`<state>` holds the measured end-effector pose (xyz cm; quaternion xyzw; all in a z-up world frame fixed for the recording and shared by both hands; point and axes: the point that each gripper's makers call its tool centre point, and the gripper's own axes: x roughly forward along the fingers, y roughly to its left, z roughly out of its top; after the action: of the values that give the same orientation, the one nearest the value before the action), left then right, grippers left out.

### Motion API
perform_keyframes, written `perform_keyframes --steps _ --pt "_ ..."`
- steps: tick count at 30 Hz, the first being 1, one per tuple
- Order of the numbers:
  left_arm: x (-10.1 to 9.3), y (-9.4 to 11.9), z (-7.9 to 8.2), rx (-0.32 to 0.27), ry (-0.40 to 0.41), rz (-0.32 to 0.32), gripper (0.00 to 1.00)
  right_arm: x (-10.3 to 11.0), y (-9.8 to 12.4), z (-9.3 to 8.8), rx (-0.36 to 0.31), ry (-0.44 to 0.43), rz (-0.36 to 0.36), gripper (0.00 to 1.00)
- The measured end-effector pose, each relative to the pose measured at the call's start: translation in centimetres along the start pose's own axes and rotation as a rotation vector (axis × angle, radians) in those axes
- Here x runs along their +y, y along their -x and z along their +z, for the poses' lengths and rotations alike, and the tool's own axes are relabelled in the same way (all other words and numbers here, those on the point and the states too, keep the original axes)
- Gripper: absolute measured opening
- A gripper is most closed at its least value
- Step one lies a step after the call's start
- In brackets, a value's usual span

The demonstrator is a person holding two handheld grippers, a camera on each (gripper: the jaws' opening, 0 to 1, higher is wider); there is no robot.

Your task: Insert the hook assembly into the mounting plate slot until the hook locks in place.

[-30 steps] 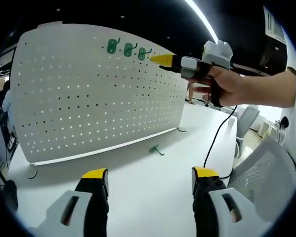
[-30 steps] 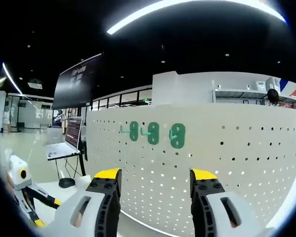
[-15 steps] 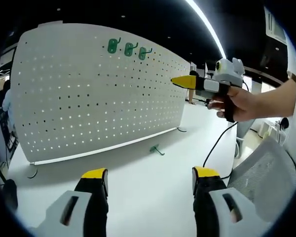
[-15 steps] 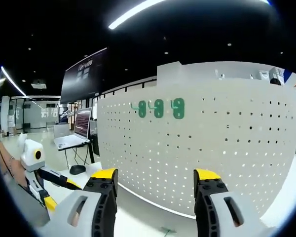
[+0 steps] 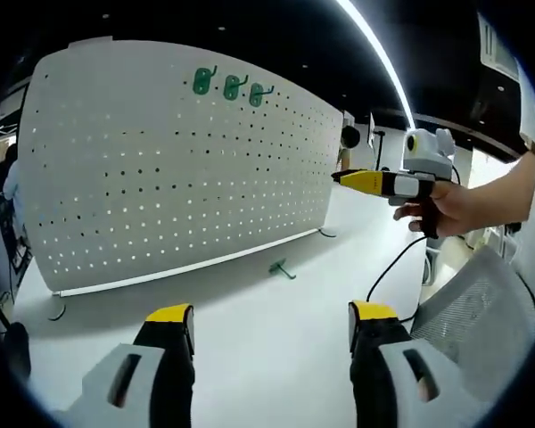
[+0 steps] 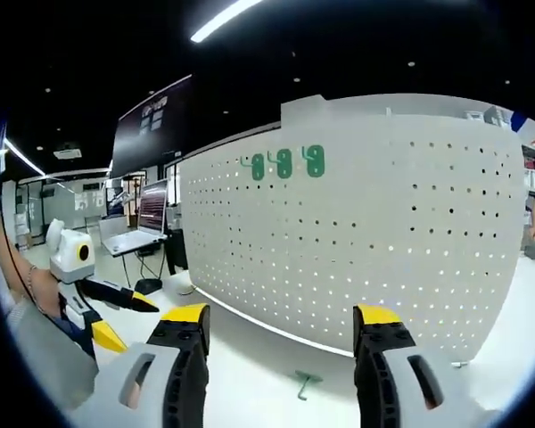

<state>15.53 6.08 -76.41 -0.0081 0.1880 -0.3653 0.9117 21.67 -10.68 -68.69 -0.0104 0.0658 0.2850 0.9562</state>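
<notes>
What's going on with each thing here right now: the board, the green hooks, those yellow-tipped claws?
Pegboard: standing upright on the white table.
Three green hooks: mounted in a row near the board's top.
Loose green hook: lying on the table in front of the board, untouched.
Left gripper: open, empty.
Right gripper: open, empty, held in the air by a hand.

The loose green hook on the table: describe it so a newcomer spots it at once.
Find the white pegboard standing on the white table. In front of its lower edge lies the loose hook, alone on the tabletop, unlike the three green hooks mounted along the board's top.
</notes>
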Motion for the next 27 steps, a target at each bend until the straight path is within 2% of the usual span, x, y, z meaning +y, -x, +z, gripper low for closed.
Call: perform_keyframes --steps 14,27 --pt "-0.1 -0.1 -0.2 0.011 -0.006 -0.001 0.73 0.0 1.9 -2.5 0.044 -0.029 0.007 0.65" --pt "0.0 -0.1 -0.3 0.013 -0.005 0.001 0.73 -0.2 3.3 -3.9 0.082 -0.039 0.011 0.65"
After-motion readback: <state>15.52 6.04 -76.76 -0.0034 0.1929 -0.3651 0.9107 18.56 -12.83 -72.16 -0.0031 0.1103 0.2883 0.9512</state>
